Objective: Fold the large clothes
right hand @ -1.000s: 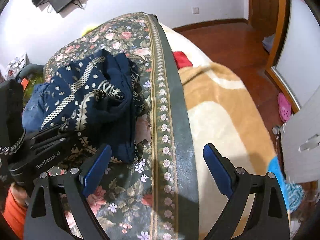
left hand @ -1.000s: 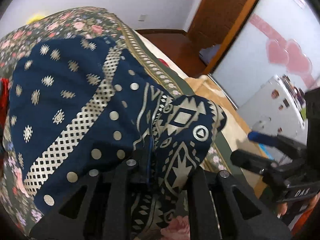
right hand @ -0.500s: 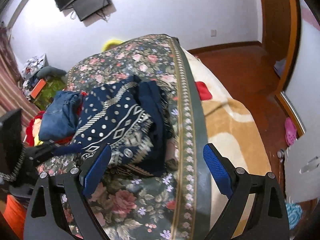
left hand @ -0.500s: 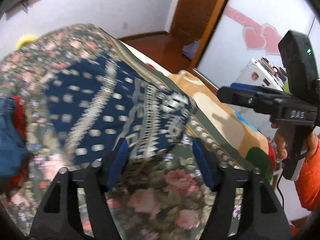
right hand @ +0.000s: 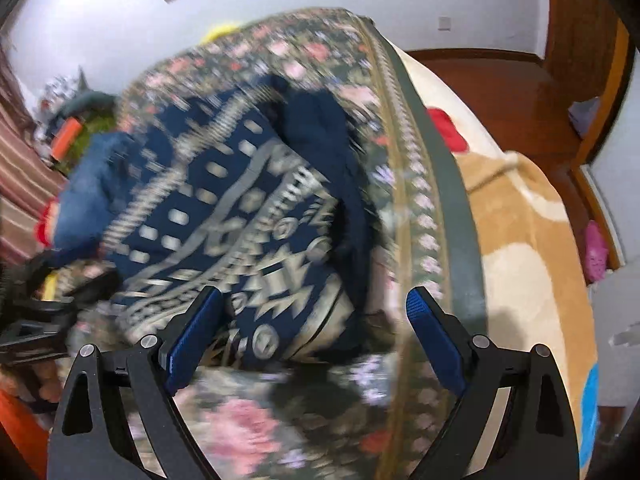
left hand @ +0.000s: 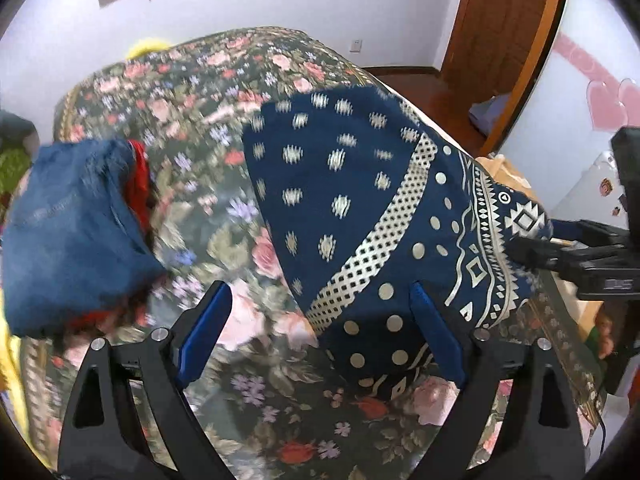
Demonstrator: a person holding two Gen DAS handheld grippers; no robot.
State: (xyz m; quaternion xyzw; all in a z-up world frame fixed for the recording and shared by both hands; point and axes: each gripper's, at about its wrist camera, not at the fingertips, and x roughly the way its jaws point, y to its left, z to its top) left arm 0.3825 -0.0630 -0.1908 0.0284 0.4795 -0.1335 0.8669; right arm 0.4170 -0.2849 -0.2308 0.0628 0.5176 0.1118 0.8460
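Note:
A navy garment with pale dots and geometric bands point(left hand: 360, 200) lies folded on the floral bedspread point(left hand: 248, 392). My left gripper point(left hand: 320, 334) hovers over its near edge with the jaws opening wide. The cloth lies under the right finger point(left hand: 436, 336), and no pad presses on it. My right gripper point(right hand: 312, 332) stands open just above the garment's patterned front fold point(right hand: 256, 240), which sits between its fingers ungripped. In the left wrist view the right gripper point(left hand: 536, 242) reaches the garment's right corner. The right wrist view is blurred.
A folded blue denim piece point(left hand: 68, 240) rests on red cloth point(left hand: 138, 176) to the left of the garment. A tan and cream blanket point(right hand: 520, 240) covers the bed's right side. Beyond it are the wooden floor point(right hand: 500, 80) and a door point(left hand: 500, 20).
The left gripper let go of the garment's patterned corner, opened wide and drew back. The garment now lies flat and folded. The right gripper came down closer to its front fold.

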